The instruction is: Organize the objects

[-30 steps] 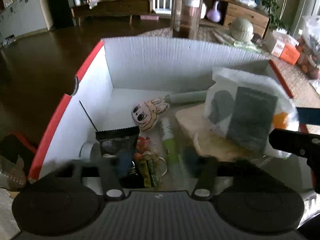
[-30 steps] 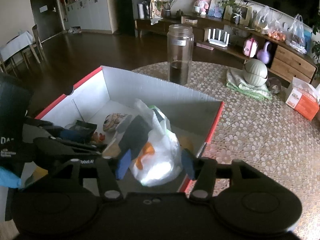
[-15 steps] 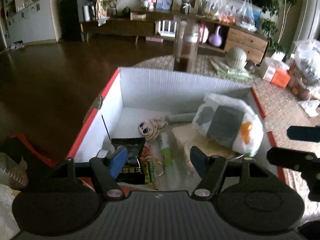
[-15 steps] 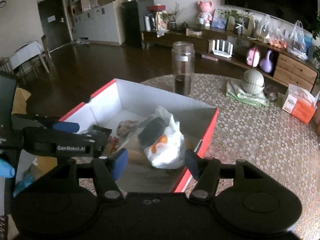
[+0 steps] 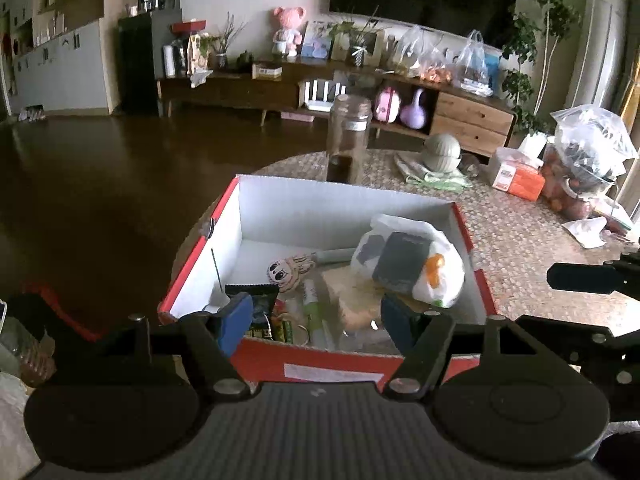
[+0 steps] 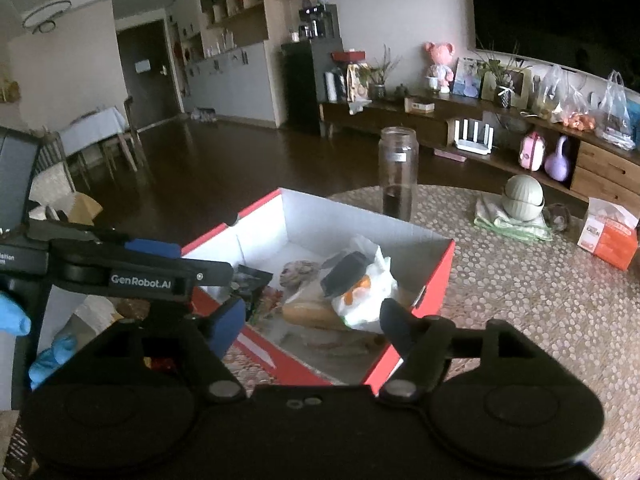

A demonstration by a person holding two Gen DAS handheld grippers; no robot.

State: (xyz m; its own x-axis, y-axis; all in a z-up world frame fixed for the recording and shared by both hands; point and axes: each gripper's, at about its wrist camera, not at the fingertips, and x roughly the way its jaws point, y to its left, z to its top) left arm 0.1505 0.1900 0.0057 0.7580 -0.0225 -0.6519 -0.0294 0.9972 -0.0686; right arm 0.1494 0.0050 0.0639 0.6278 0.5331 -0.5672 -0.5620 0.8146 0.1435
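The white plastic bag (image 5: 408,264) lies inside the red cardboard box (image 5: 192,256), against the box's right-hand wall as the left wrist view shows it. A dark flat item and an orange patch show through the plastic. The bag rests partly on a tan, bread-like item (image 6: 312,312); whether that item is food or packaging cannot be resolved in this light. Its long axis runs diagonally, from the near right corner of the box toward the far centre.

Other contents occupy the left half of the box: a small cartoon-face plush (image 5: 286,274), a green-and-white tube (image 5: 310,300) and a dark foil packet (image 5: 256,304). These lie beside the bag, not under it.

The right gripper (image 6: 312,322) is positioned above the near edge of the box. Its jaws are opening and nothing is between them; the bag sits ahead of and below the fingertips, free of both pads. The left gripper (image 5: 312,314) is likewise above the near wall with its jaws opening and empty; the foil packet lies just behind its left fingertip without contact.

Judgement: the bag appears deposited, and both tools are clear of the box contents. The right gripper is nearer the bag, the left nearer the small items. Any further item to be collected lies outside the box on the woven-mat table (image 6: 520,300), where a glass jar (image 6: 398,174) stands just beyond the far wall and an orange tissue box (image 6: 610,236) sits well apart to the right.
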